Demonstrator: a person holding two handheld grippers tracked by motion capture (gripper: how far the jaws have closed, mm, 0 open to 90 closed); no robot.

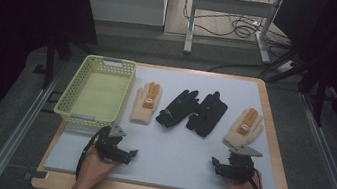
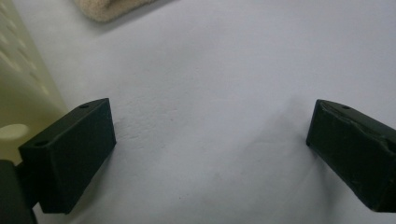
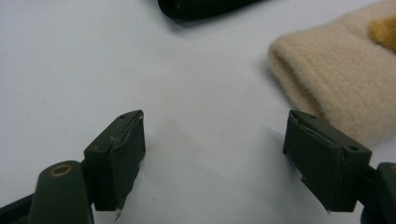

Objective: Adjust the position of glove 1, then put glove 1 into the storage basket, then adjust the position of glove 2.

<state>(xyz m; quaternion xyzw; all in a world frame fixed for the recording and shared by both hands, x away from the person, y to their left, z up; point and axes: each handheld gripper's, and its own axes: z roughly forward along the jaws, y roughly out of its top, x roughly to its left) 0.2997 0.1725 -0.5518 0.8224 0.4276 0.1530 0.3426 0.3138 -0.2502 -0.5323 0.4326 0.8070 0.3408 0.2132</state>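
Four gloves in a row across the middle of the pale blue surface [image 1: 183, 150]: a beige glove [image 1: 146, 104] just beside the basket, two black gloves [image 1: 194, 111] touching each other at centre, and a second beige glove [image 1: 245, 127] at the right end. Yellow-green slotted basket [image 1: 78, 106] at the left, nothing visible inside.

Judged as the very start of the job, most likely sorting the gloves into the basket: no glove lifted, none touched. Left gripper [image 1: 119, 154] low on the surface, just in front of the basket's near corner, fingers [image 2: 70, 154] spread wide with only bare surface between them; cuff of the left beige glove at the top edge of the left gripper view, basket wall at its left. Right gripper [image 1: 227, 168] near the cuff of the right beige glove [image 3: 341, 88], fingers [image 3: 119, 154] likewise wide apart and holding nothing; glove cuff just beyond the right-hand finger, apart from it as far as can be told.

Next move, by this reading: a short advance of the right gripper onto that cuff, fingers straddling the soft edge, then a firm close low enough to catch the fabric rather than skate over it. Same call for the left gripper toward its own beige glove.

No brand, label or readable writing anywhere; orange patches on the beige gloves too small to make out.
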